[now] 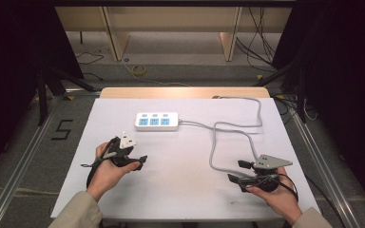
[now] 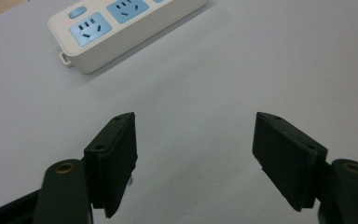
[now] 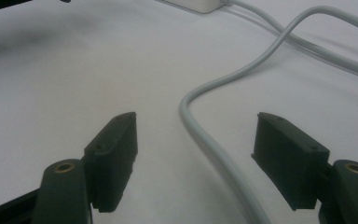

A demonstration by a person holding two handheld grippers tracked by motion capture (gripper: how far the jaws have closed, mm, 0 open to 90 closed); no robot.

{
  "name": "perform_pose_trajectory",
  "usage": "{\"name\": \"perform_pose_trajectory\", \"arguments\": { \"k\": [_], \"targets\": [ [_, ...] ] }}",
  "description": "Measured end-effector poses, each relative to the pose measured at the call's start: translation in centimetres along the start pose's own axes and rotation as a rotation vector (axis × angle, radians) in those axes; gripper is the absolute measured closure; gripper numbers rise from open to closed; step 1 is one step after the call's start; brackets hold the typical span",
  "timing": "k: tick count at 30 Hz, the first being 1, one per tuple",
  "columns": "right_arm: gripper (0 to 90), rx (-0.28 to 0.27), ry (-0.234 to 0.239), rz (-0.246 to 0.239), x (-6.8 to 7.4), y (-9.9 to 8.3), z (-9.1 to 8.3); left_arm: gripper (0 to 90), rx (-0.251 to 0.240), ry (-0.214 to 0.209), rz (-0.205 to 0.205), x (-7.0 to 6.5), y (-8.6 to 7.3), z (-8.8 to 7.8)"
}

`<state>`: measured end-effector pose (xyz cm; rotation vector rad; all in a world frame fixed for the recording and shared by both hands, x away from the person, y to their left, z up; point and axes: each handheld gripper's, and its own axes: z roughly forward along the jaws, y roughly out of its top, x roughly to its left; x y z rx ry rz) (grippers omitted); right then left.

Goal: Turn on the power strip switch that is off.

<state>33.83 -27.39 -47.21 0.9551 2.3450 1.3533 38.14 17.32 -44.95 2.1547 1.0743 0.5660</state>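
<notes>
A white power strip [image 1: 156, 121] with three blue sockets lies on the white table cover [image 1: 180, 190], far of centre. Its grey cable [image 1: 212, 152] loops right and down, then back to the far edge. My left gripper [image 1: 132, 157] is held low over the cover, near and left of the strip, open with nothing in it. In the left gripper view the strip [image 2: 121, 28] lies ahead to the upper left of the open gripper [image 2: 193, 156]. My right gripper [image 1: 237, 172] is open beside the cable's near loop. The cable [image 3: 214, 140] runs between its spread jaws [image 3: 193, 158], untouched.
The wooden far edge of the table [image 1: 185, 91] shows beyond the cover. On the floor are a taped "5" [image 1: 62, 129] at the left and a yellow coil [image 1: 139, 70] farther back. Dark stands and curtains flank both sides.
</notes>
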Motion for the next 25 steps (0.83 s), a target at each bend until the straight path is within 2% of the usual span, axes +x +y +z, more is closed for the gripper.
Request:
{"name": "perform_pose_trajectory", "arguments": {
  "k": [3, 7, 12, 17, 25],
  "targets": [
    [31.0, 0.001, 0.000, 0.000, 0.0, 0.0, 0.0, 30.3, -0.013, -0.003, -0.007, -0.2, -0.8, 0.0],
    [31.0, 0.001, 0.001, 0.000, 0.0, 0.0, 0.0, 29.7, -0.004, -0.013, -0.006, -0.4, -1.8, -0.2],
    [31.0, 0.002, -0.002, -0.003, 0.0, 0.0, 0.0, 29.6, -0.023, -0.012, -0.010, -1.2, -3.0, -0.2],
    [31.0, 0.003, -0.006, -0.008, 0.0, 0.0, -0.1, 29.0, -0.033, -0.019, 0.010, -1.8, -3.5, -0.1],
    [31.0, 0.001, -0.007, -0.008, 0.1, 0.0, 0.0, 27.7, -0.010, 0.012, -0.006, -1.2, -4.0, 0.3]
  ]
}}
